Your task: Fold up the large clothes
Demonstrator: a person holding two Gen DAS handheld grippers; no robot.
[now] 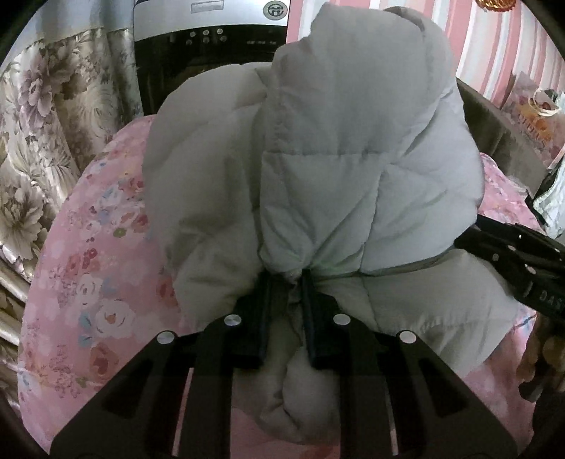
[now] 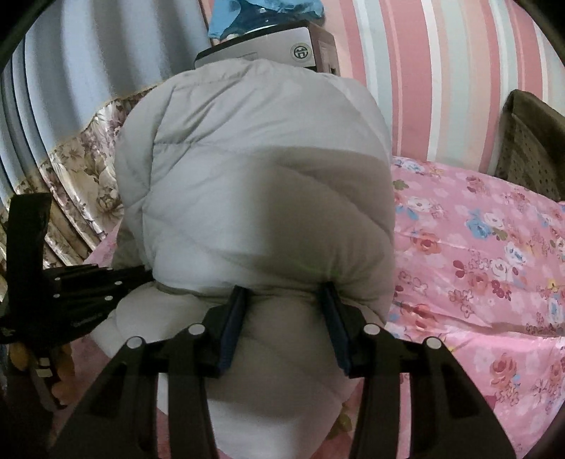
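Padded jacket (image 2: 257, 169) between right gripper (image 2: 284, 293) jaws

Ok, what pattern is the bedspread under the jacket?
Pink with a floral print: the bedspread shows best in the right wrist view, beside the jacket.

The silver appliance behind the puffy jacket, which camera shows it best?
The left wrist view: the silver appliance shows its silver top, round logo and dark button panel beside the puffy jacket. In the right wrist view the jacket hides all but the appliance's top corner and logo.
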